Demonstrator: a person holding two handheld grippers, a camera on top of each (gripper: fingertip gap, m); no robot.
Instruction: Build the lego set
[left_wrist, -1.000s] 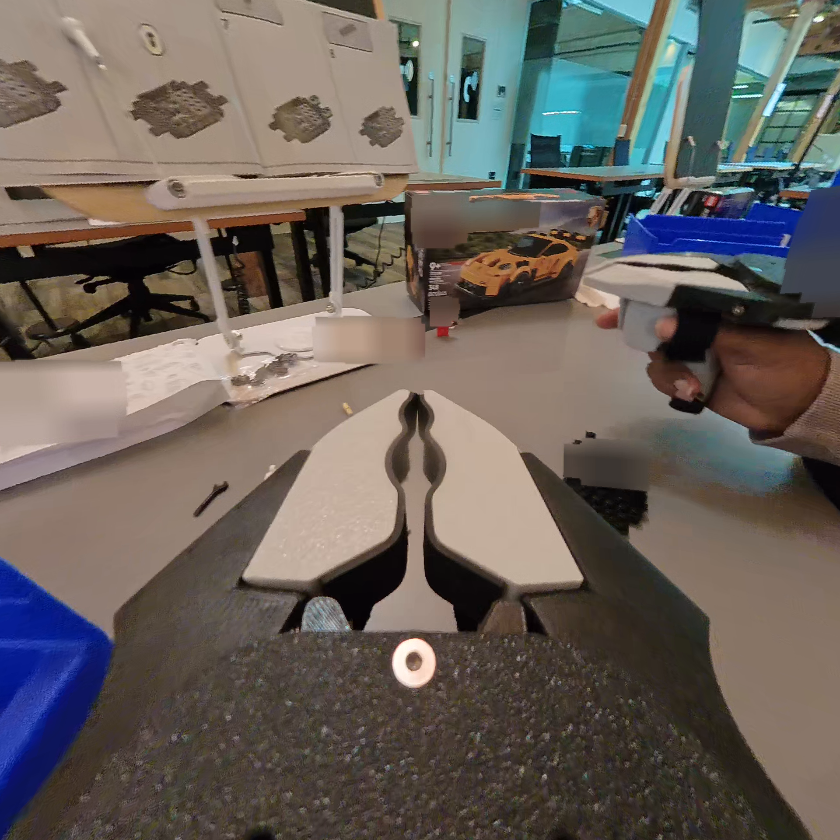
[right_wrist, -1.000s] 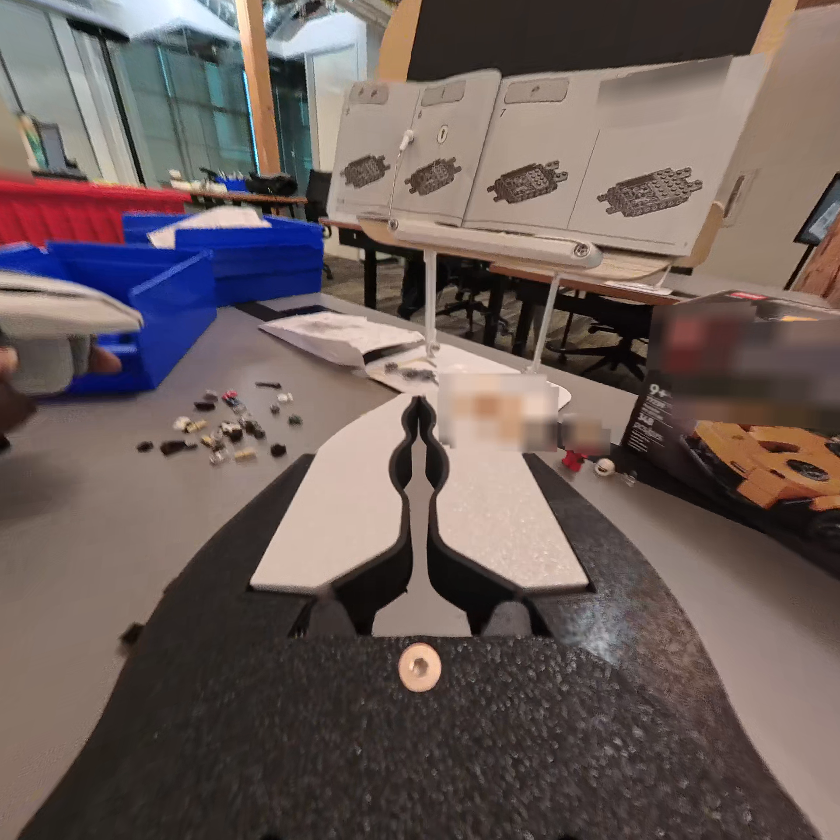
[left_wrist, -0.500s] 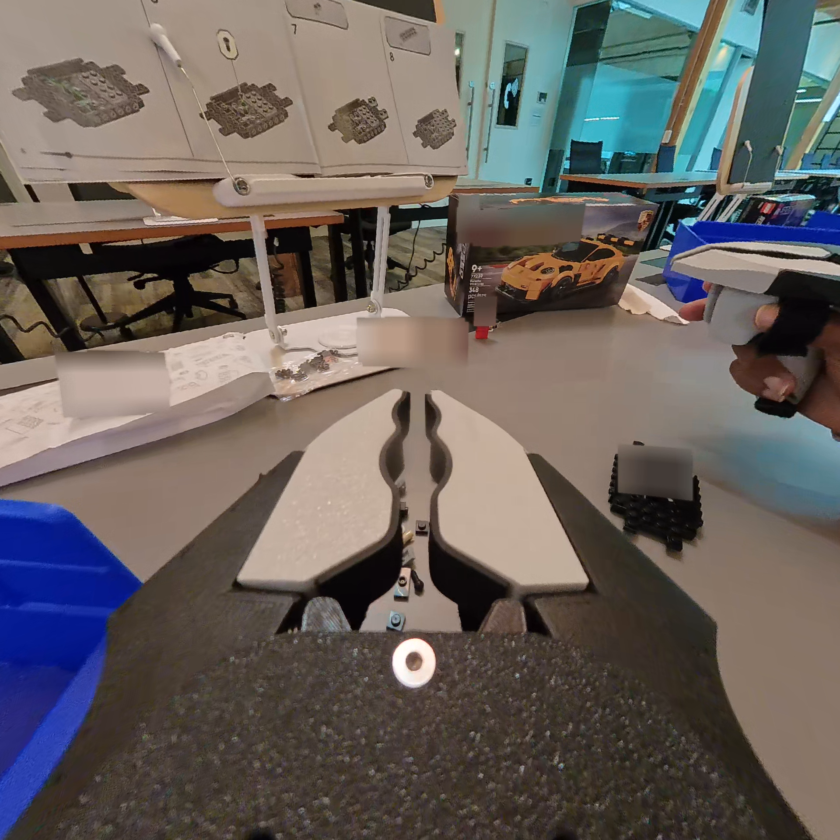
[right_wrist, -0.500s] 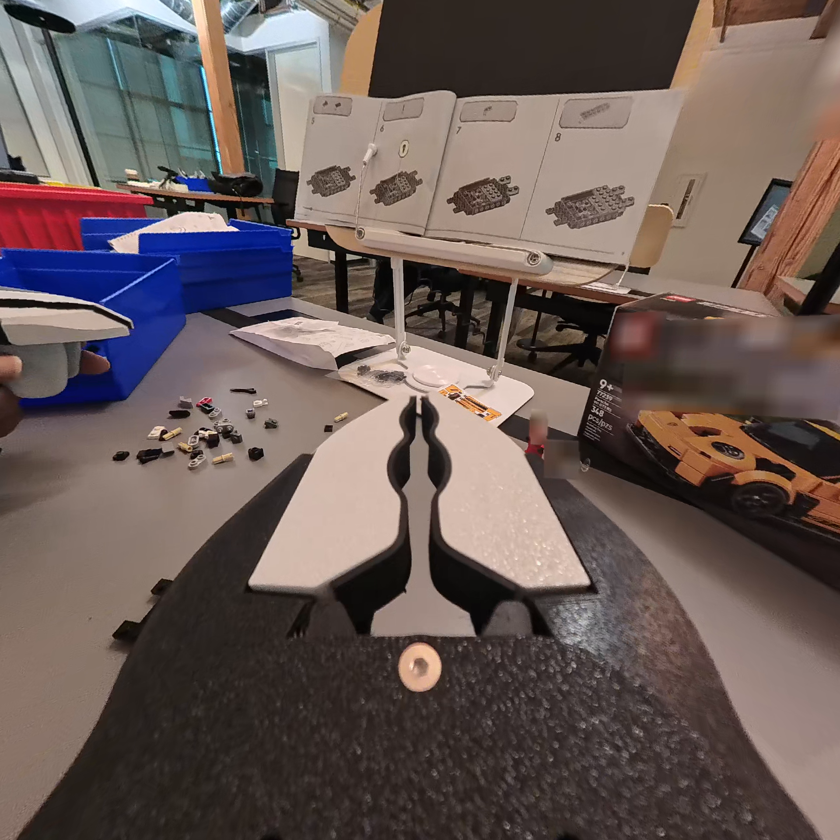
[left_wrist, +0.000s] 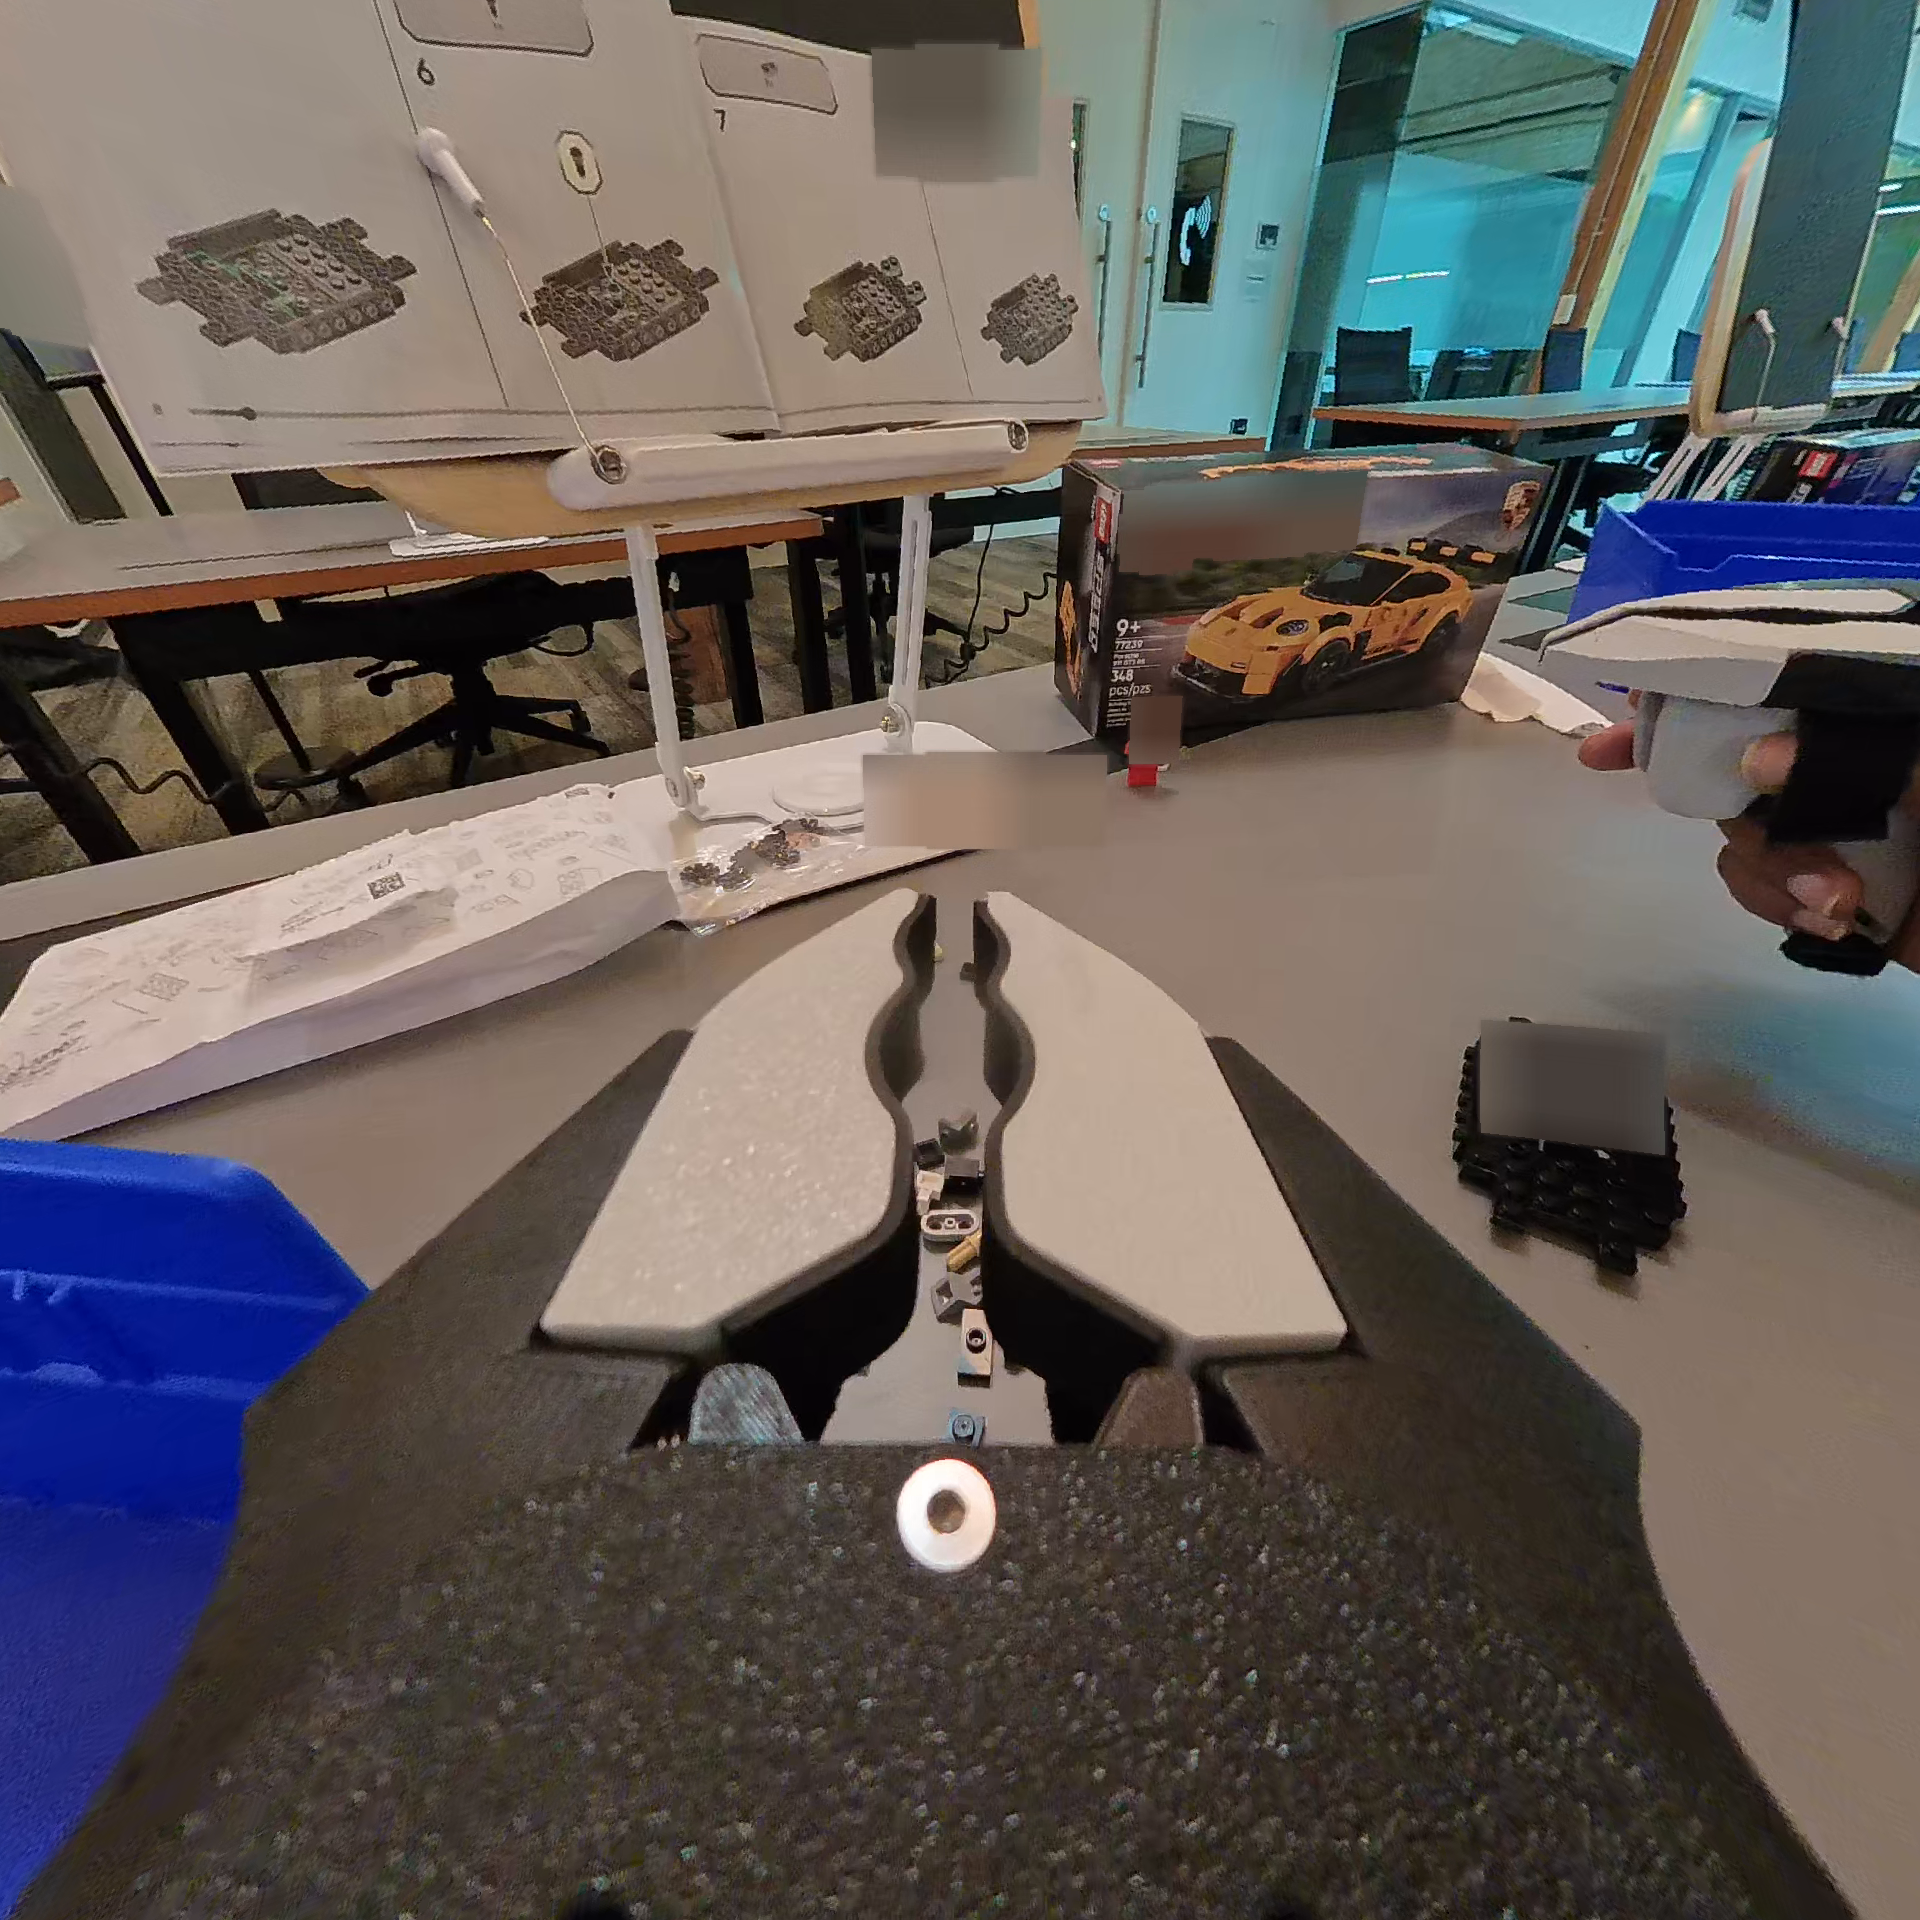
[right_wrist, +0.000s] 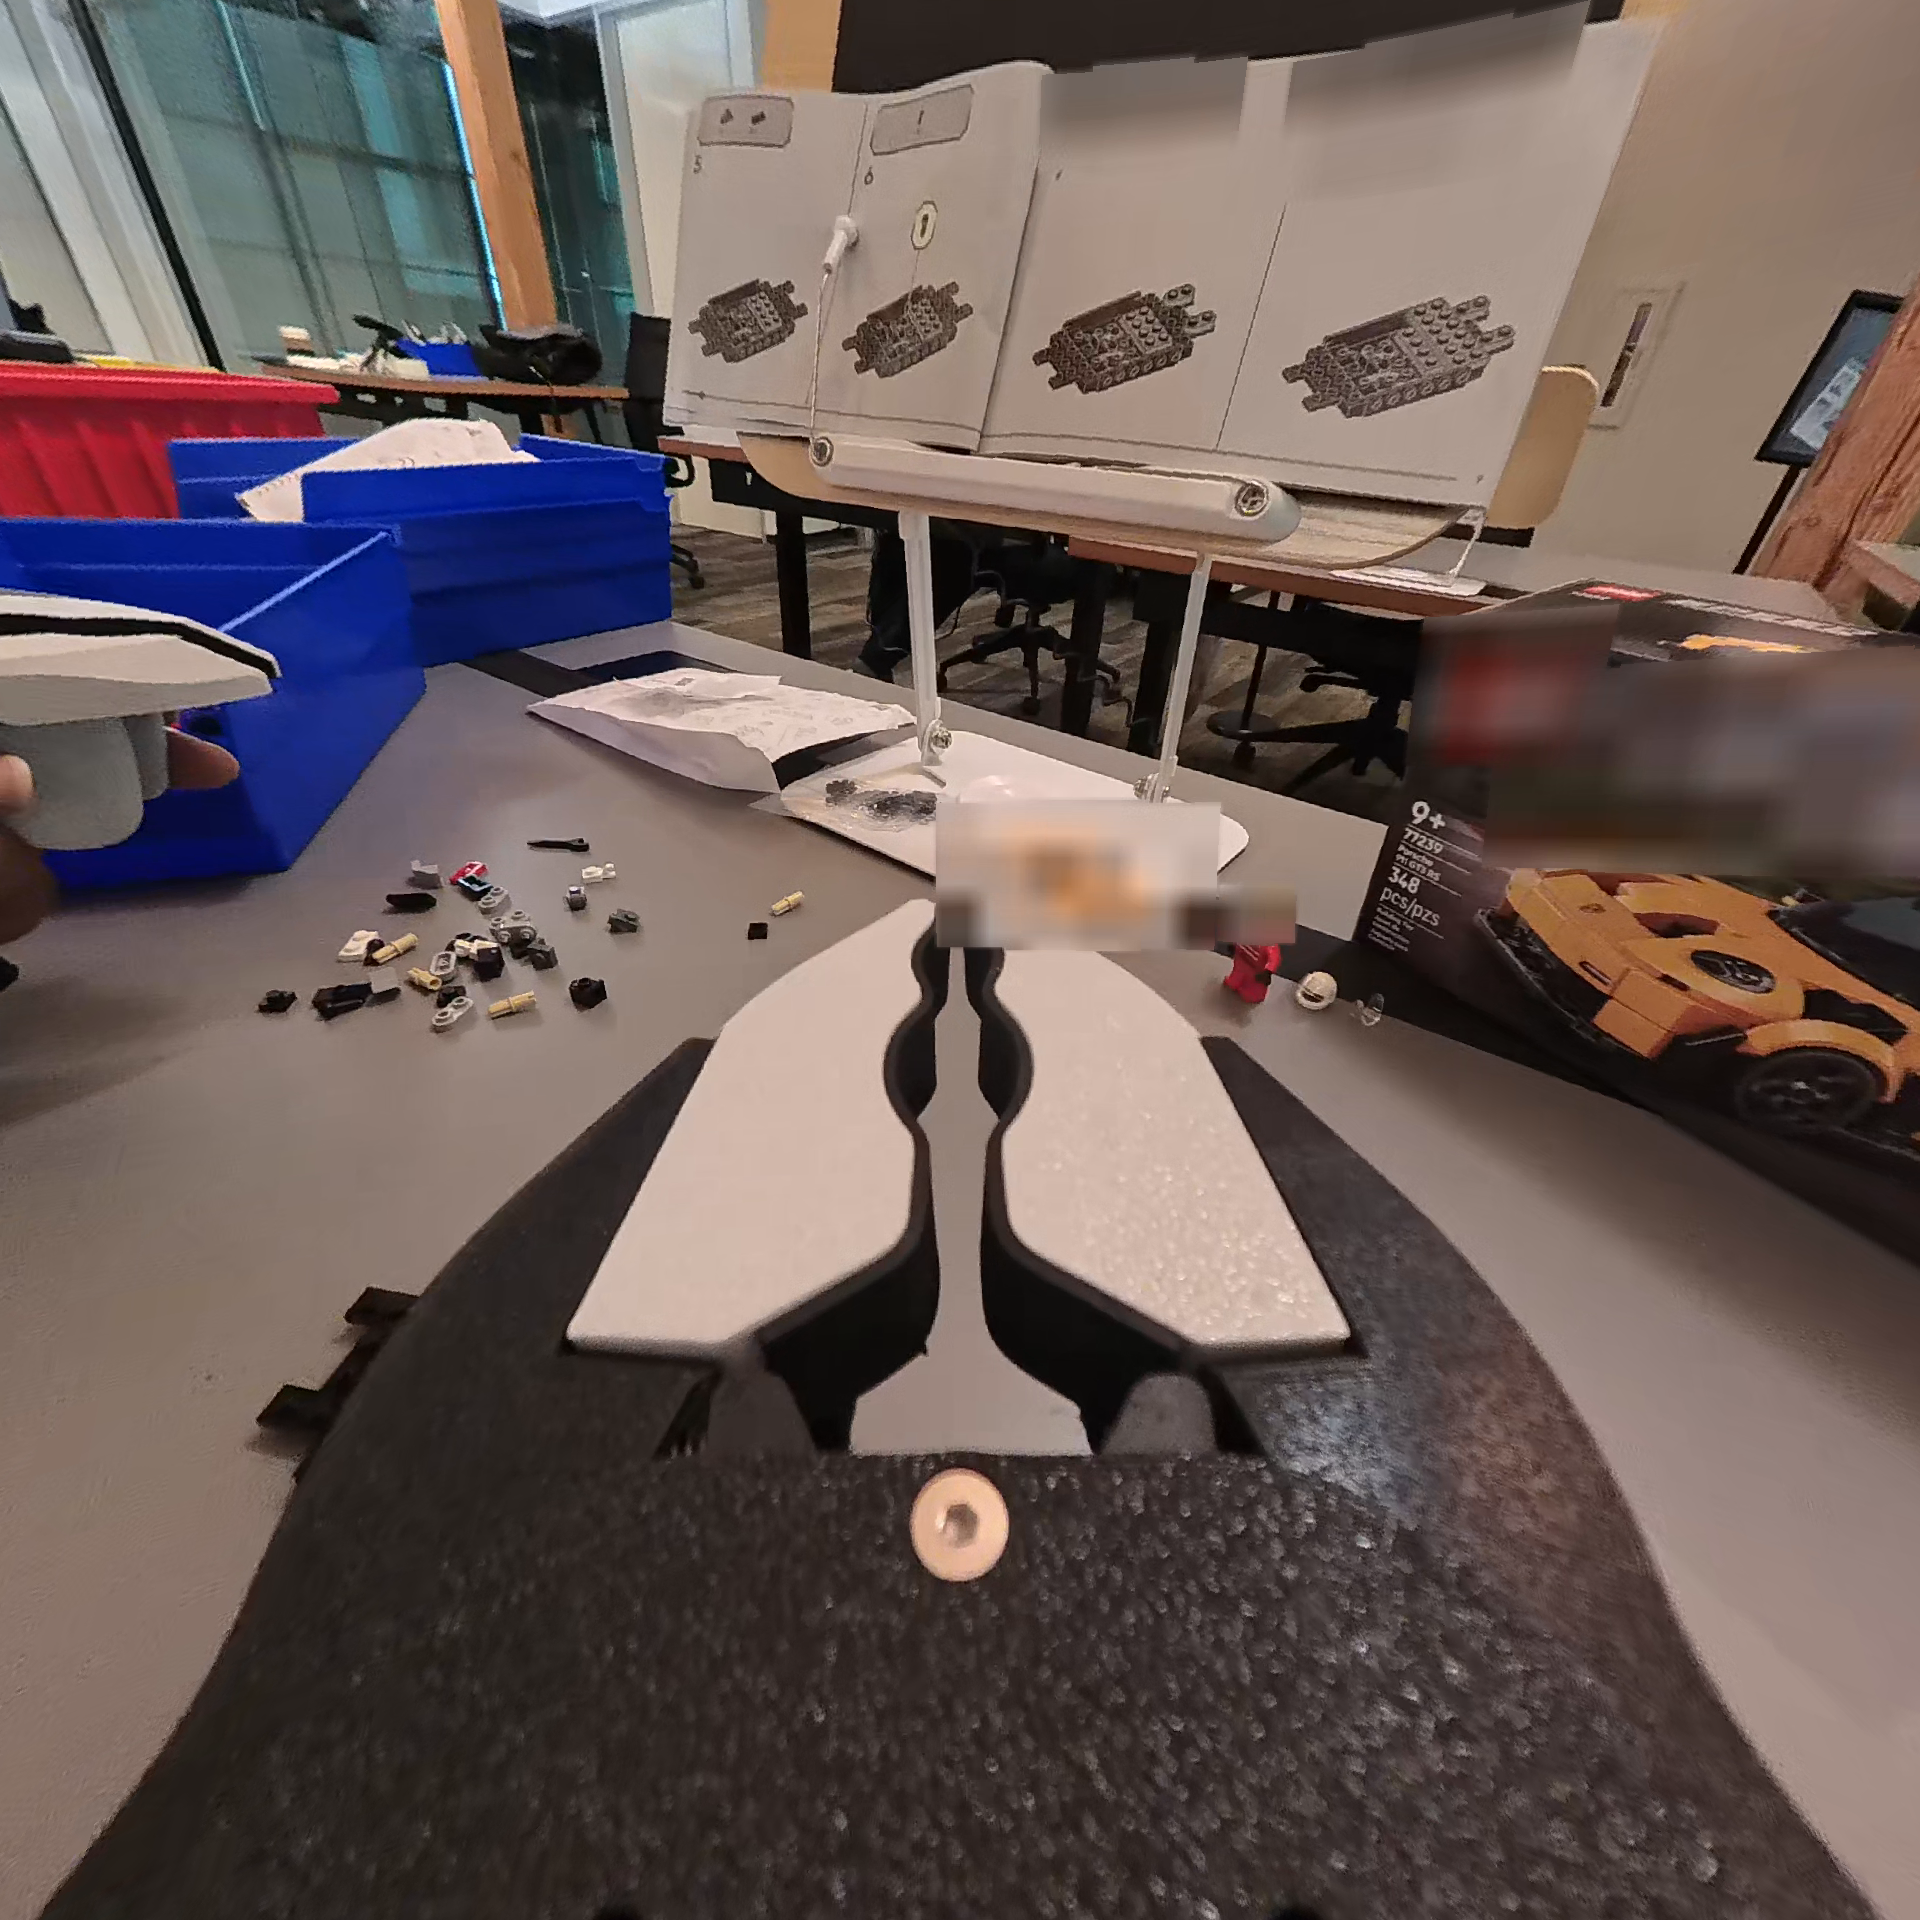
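Note:
My left gripper hovers low over a scatter of small loose lego pieces, which show through the narrow slit between its fingers; it holds nothing. A black studded chassis build lies on the grey table to its right. My right gripper is shut and empty, pointing at the instruction booklet on its white stand. The loose pieces lie to its front left. The chassis edge peeks out under its left side. Each gripper also shows in the other's view: the right one and the left one.
The lego box with a yellow car stands at the back right. A red minifigure and a white helmet sit before it. A white paper bag lies back left. Blue bins stand at the left. The left gripper's tips are roughly 25 centimetres from the right gripper's. From the right gripper's tips to the black studded chassis build is close to 15 centimetres.
My left gripper has moved over the loose pieces, which now show between its fingers, and its slit has widened slightly. The right gripper has drawn back a little and stays shut.

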